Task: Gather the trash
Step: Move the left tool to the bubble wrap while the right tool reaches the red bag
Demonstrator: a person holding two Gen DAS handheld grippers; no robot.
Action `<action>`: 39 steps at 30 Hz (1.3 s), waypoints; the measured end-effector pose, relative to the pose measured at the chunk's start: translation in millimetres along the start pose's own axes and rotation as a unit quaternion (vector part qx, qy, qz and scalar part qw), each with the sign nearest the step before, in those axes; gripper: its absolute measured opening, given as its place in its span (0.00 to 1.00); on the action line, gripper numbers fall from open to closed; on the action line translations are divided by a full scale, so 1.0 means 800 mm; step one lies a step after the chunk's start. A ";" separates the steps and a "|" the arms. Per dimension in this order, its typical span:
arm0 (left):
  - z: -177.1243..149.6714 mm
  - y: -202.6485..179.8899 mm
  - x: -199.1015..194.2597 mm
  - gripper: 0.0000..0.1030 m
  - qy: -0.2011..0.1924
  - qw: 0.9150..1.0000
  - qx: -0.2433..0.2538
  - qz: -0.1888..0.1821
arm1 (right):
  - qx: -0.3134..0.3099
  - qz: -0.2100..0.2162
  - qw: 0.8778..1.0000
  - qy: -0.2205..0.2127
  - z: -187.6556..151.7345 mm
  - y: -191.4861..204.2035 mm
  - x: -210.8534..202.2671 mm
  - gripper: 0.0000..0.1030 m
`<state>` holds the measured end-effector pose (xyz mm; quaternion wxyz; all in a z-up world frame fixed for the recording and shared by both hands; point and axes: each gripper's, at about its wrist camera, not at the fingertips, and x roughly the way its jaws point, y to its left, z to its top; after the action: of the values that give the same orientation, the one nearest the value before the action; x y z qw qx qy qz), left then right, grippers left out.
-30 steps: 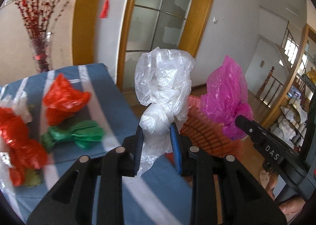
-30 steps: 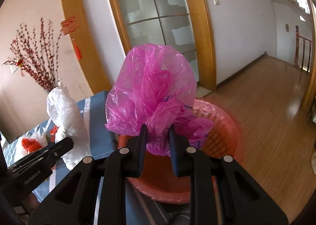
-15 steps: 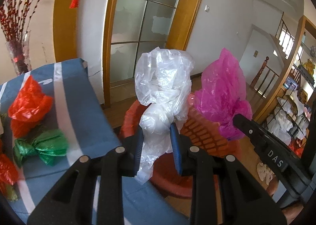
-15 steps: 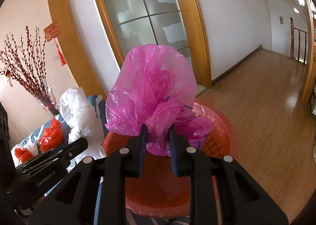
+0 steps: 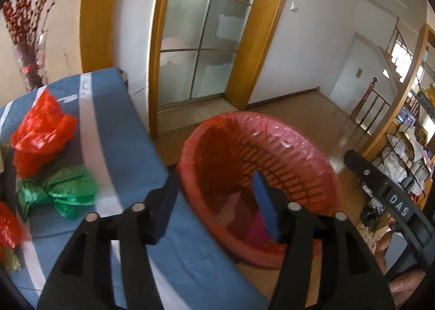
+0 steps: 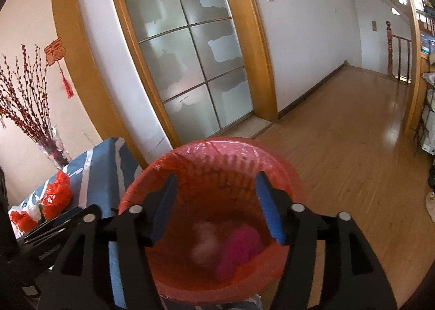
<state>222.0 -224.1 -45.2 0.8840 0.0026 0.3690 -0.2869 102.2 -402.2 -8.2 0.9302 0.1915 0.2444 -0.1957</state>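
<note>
Your basket [image 6: 272,163] sits lower centre of the right wrist frame, on the floor [image 6: 353,133], touching the table [image 5: 136,147] edge on its left. Two bags [image 6: 231,247] lie side by side in it, blurred. In the left wrist frame, three more bags [image 5: 54,190] sit on the table at far left. Vase [image 6: 54,149] stands at the table's far end. Door [image 6: 190,65] behind the basket.

Three red bags [image 5: 40,130], one green bag [image 5: 58,190], one bin [image 5: 307,152].
</note>
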 end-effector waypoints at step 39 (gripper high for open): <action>-0.104 0.309 -0.264 0.80 -0.089 0.937 -0.162 0.296 | -0.187 0.252 0.944 0.102 -0.103 0.311 -0.012 0.71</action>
<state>174.7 106.8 -18.6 0.9467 -0.0569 0.3128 0.0524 177.4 -151.4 -4.7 0.9384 0.0887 0.3135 0.1152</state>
